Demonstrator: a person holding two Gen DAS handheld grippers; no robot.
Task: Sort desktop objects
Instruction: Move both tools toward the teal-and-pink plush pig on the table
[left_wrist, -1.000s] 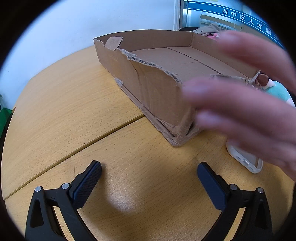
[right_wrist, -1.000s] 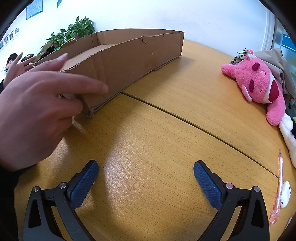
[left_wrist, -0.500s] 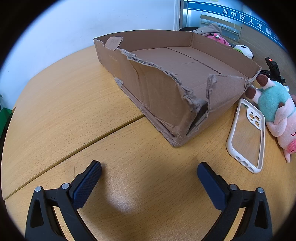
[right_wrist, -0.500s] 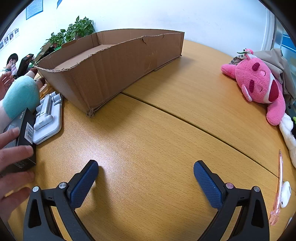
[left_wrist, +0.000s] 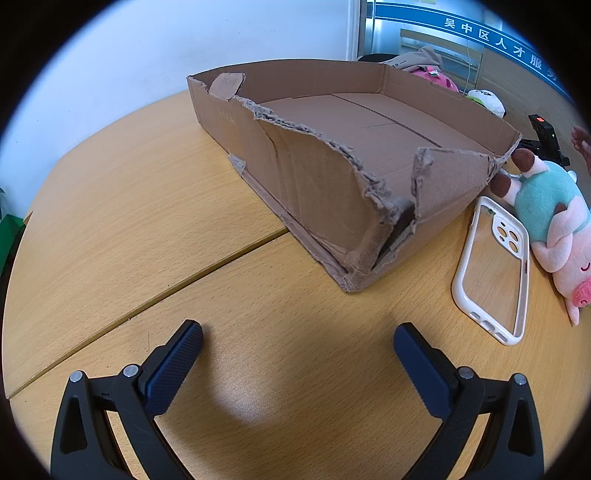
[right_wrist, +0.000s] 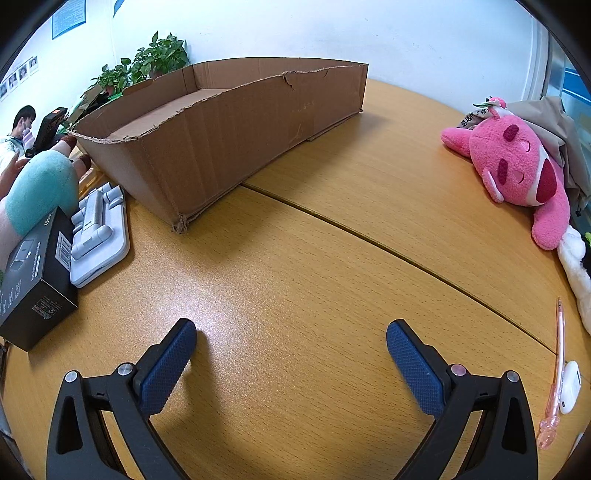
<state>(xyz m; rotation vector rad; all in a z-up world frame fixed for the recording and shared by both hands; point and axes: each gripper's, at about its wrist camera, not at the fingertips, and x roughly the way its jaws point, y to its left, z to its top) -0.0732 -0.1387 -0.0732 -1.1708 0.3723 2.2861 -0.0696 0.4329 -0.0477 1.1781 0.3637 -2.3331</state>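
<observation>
both views show jaws spread wide over bare tabletop (left_wrist: 155, 192). from the left wrist, the left gripper (left_wrist: 297, 341) holds nothing; the torn cardboard box (left_wrist: 332, 155) sits mid-table, a clear phone case (left_wrist: 493, 269) beside its near corner, a teal-and-pink plush (left_wrist: 550, 218) cut off at the frame edge. from the right wrist, the right gripper (right_wrist: 290, 341) is empty; a black carton (right_wrist: 35, 273) overlaps a white stand (right_wrist: 98, 232), hiding part of it, and a pink plush (right_wrist: 517, 166) lies by the tabletop's right edge.
</observation>
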